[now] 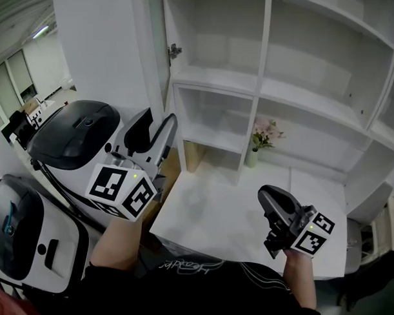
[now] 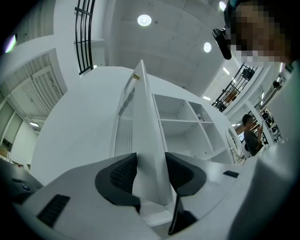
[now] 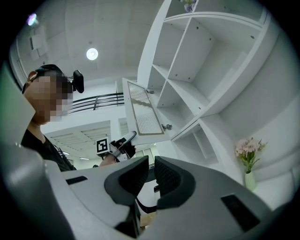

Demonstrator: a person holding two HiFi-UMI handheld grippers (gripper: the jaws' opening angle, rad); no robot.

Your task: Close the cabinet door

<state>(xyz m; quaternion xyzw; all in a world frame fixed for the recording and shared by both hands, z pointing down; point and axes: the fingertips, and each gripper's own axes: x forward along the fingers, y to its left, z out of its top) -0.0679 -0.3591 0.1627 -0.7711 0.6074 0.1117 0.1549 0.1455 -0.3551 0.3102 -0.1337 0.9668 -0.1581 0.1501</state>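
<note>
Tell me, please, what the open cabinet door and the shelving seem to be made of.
Open white cabinet door: matt white frame, probably laminated board, around a finely ribbed panel, perhaps glass or plastic. White shelving: same smooth matt board, likely laminate.

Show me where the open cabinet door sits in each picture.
Head view: cabinet door upper left.
Left gripper view: door centre, between left gripper fingers.
Right gripper view: door left of centre, ribbed panel showing.
Shared landmark: white shelves beside it.
</note>
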